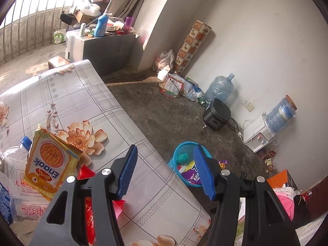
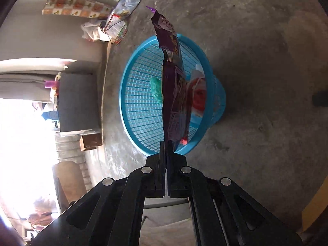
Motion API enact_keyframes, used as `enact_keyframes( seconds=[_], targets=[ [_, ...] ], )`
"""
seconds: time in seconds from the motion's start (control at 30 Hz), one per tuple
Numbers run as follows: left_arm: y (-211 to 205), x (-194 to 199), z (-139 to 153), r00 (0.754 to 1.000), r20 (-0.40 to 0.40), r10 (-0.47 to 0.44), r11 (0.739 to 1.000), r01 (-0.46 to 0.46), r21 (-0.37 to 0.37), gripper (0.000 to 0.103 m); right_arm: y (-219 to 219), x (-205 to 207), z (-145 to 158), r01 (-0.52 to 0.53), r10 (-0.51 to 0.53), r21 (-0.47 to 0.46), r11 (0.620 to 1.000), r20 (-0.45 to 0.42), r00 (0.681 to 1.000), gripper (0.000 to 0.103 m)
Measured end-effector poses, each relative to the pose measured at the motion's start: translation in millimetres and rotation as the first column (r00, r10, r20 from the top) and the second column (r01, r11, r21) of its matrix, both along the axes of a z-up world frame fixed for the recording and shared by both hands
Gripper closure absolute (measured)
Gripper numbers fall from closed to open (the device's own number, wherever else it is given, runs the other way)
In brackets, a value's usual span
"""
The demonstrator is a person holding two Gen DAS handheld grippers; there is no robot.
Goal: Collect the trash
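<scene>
- Yellow-orange foil noodle packet [image 1: 50,163], crinkly and feather-light, lies propped on a clear plastic bottle with a blue cap [image 1: 17,160] at the far left of the flower-print vinyl tablecloth [image 1: 114,112]. Thin film and prob. slippery, so I'd pinch a flat edge or corner, not the puffed middle.
- Red foil wrapper [image 1: 85,173] sits just beside it, partly hidden behind my left gripper [image 1: 166,171]. Soft, crushes easily; any free corner should do.
- Left gripper: blue pads about half open, nothing betw. them, hanging over the table edge w/ the bin visible beyond.
- Turquoise plastic mesh waste basket [image 2: 143,106] stands on the bare concrete floor, already w/ some scraps inside, incl. a green crumpled bit [image 2: 156,90].
- Right gripper [image 2: 166,143]: fully closed on the bottom edge of a long purple foil snack wrapper [image 2: 174,86], which hangs over the basket mouth.
- Wrapper is limp and light; I reckon it'll flutter, not drop straight, so release low and centred.
</scene>
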State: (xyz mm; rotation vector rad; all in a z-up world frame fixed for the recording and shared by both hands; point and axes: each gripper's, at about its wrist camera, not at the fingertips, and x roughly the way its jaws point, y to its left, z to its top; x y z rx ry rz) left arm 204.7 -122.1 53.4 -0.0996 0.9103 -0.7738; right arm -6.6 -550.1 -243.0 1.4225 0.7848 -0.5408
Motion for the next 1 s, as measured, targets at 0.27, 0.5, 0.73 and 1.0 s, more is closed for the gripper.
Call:
enact_keyframes(
  seconds=[0.27,0.5,0.73,1.0],
  targets=[
    [19.7,-6.1,4.1,0.999,0.001,0.034,0.999,-0.034,-0.006,0.048,-1.2,46.9,-10.7,-0.107,0.1,-0.049,0.993,-0.136,0.986,0.099],
    [39.8,-9.4,9.0,0.998,0.005,0.066,0.998,-0.066,-0.023,0.048,8.1,49.1,18.2,-0.178,0.143,-0.172,0.969,-0.201,0.969,0.066],
    [63.8,-23.1,20.4,0.996,0.028,0.09,0.994,-0.088,-0.063,0.045,15.1,27.6,77.0,-0.192,0.116,-0.355,0.915,-0.224,0.968,0.062],
    [120.5,-41.2,44.1,0.98,0.09,0.179,0.98,-0.17,-0.102,0.042,80.4,48.0,191.7,-0.292,0.287,-0.614,0.734,-0.11,0.952,0.058]
  ],
)
